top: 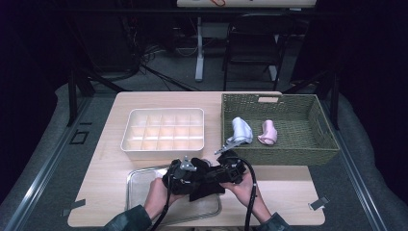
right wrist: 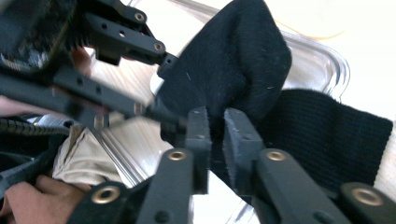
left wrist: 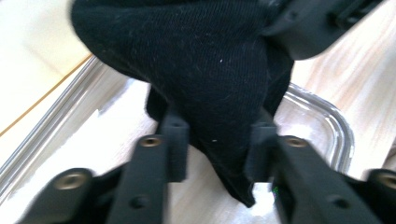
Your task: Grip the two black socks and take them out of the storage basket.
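Black sock (top: pixel 204 185) is hanging between the two grippers at the near edge of the table (top: pixel 110 192), just above the clear tray (top: pixel 139 180) at near left. The right gripper (right wrist: pixel 214 135) is pinching a fold of the fabric, its jaws nearly together on it. The left gripper (left wrist: pixel 215 151) is straddling a hanging corner of the same sock — the cloth is sitting between the pads and seems to be touching them, though how firmly they are pressing I cannot tell.

Risk, as I judge it, is lying on the left side: if that hold is slack, any pull from the right hand is likely to be dragging the corner free, leaving the sock dangling from one pinch and dropping back into the tray. The two grippers are also working very close together, so the jaws could be clashing. The white divided box (top: pixel 163 132) and the wicker basket (top: pixel 281 154) — with a pale blue sock (top: pixel 240 130) and a pink sock (top: pixel 267 133) inside — are standing farther off.
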Action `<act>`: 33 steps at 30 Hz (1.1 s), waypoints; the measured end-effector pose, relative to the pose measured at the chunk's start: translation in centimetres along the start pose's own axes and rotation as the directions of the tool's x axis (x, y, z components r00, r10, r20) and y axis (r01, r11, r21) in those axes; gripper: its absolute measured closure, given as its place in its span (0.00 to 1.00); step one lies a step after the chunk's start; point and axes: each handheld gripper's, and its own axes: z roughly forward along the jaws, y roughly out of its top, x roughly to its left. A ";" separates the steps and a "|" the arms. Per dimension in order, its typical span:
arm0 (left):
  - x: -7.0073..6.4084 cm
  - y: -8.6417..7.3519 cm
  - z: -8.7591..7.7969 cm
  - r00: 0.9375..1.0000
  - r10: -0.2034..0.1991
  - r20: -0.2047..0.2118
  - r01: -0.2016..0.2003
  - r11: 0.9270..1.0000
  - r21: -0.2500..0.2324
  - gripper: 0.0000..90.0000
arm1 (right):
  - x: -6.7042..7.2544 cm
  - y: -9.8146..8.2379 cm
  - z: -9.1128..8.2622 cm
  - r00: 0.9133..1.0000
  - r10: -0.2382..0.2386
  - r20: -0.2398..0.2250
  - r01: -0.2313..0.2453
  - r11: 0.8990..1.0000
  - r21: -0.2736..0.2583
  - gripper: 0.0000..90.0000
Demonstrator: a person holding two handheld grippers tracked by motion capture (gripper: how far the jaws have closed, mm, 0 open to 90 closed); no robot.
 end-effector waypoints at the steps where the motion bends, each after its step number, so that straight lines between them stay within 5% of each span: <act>1: 0.3 -0.1 0.1 1.000 -0.012 0.005 0.012 1.000 0.004 0.83 | -0.2 -0.1 0.0 1.000 0.016 -0.007 -0.016 1.000 -0.007 0.85; 5: 1.3 -0.5 -0.1 0.998 -0.061 0.025 0.061 0.998 -0.004 0.89 | -1.2 -0.6 -0.8 0.999 0.038 0.019 -0.038 0.999 -0.003 0.73; 8: 1.5 -0.7 -0.3 0.997 -0.075 0.020 0.076 0.997 -0.011 0.89 | -1.7 -0.9 -1.1 0.990 0.044 0.132 -0.047 0.999 0.022 0.61; 13: 1.4 -0.8 -0.4 0.998 -0.068 0.017 0.068 0.998 -0.003 0.86 | -2.4 -1.2 1.3 0.974 0.036 0.223 -0.063 0.991 0.116 0.47; 18: 1.6 -1.0 -0.4 0.998 -0.066 0.008 0.066 0.998 0.011 0.83 | -2.3 -1.4 2.5 0.965 0.001 0.260 -0.052 0.981 0.190 0.52; 24: 1.7 -1.3 -0.3 0.998 -0.067 -0.005 0.067 0.997 0.026 0.80 | -2.1 -1.6 2.9 0.956 -0.016 0.294 -0.044 0.979 0.197 0.65; 33: 2.5 -1.7 -0.5 0.998 -0.064 0.004 0.064 0.997 0.042 0.78 | -2.6 -2.2 2.6 0.975 0.036 0.219 -0.071 0.985 0.155 0.85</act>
